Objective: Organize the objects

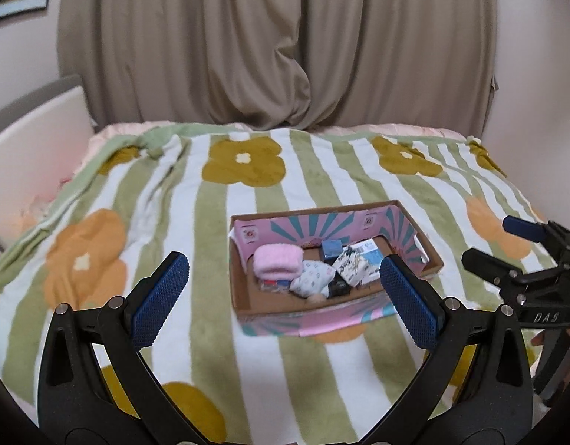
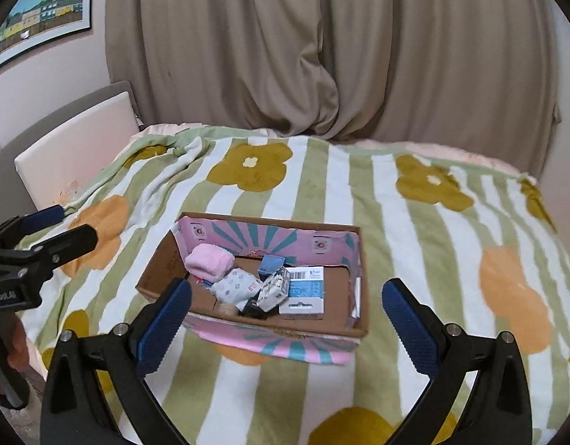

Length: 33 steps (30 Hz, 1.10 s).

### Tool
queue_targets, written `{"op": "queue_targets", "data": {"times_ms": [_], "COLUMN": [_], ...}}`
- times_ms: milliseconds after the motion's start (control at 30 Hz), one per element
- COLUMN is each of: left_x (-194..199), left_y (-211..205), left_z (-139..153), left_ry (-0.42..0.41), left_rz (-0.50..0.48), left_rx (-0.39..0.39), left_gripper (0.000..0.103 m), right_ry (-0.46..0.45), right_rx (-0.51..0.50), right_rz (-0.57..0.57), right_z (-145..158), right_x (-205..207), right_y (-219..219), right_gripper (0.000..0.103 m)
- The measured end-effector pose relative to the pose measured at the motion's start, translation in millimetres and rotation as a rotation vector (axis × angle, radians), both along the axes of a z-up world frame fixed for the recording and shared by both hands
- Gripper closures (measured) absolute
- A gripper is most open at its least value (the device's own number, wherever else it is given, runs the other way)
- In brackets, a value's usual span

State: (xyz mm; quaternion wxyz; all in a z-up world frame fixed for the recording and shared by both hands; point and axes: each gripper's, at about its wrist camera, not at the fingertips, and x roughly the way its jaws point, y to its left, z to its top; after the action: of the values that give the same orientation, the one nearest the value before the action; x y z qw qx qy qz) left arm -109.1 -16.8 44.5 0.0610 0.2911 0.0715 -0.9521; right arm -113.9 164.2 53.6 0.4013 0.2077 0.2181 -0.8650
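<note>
Tan curtains [image 1: 277,44] hang behind a bed spread with a green-striped, flowered blanket [image 1: 173,200]; a framed picture [image 2: 43,15] hangs on the wall at left. A shallow cardboard box [image 2: 270,337], pink and teal on its walls, sits mid-blanket. Inside it lie a pink folded cloth [image 2: 210,259], a patterned cloth [image 2: 234,286], a blue cube [image 2: 272,264], a white-and-blue carton [image 2: 303,291] and small dark items too blurred to name. The left gripper [image 1: 283,296] hovers near the box, fingers wide and empty, its right pad [image 1: 407,300] covering the box's right end. The right gripper [image 2: 285,328] hovers beside it, also wide and empty.
</note>
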Motion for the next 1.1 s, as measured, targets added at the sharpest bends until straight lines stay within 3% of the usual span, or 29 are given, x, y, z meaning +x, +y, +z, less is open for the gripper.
{"op": "queue_targets", "data": {"times_ms": [133, 367, 1100], "left_x": [33.4, 62.8, 66.9], "left_y": [14.5, 32.5, 42.0], "left_z": [-6.5, -22.4, -23.7], "left_ry": [0.016, 0.041, 0.051], "left_rz": [0.022, 0.016, 0.011], "left_rx": [-0.033, -0.009, 0.015], "left_gripper": [0.000, 0.000, 0.000], "right_ry": [0.007, 0.008, 0.056], "right_rx": [-0.041, -0.057, -0.052], "right_rz": [-0.023, -0.061, -0.090], "right_z": [-3.1, -16.7, -12.5], "right_x": [18.5, 36.7, 44.9], "right_y": [21.9, 48.5, 59.9], "right_gripper": [0.001, 0.001, 0.001]}}
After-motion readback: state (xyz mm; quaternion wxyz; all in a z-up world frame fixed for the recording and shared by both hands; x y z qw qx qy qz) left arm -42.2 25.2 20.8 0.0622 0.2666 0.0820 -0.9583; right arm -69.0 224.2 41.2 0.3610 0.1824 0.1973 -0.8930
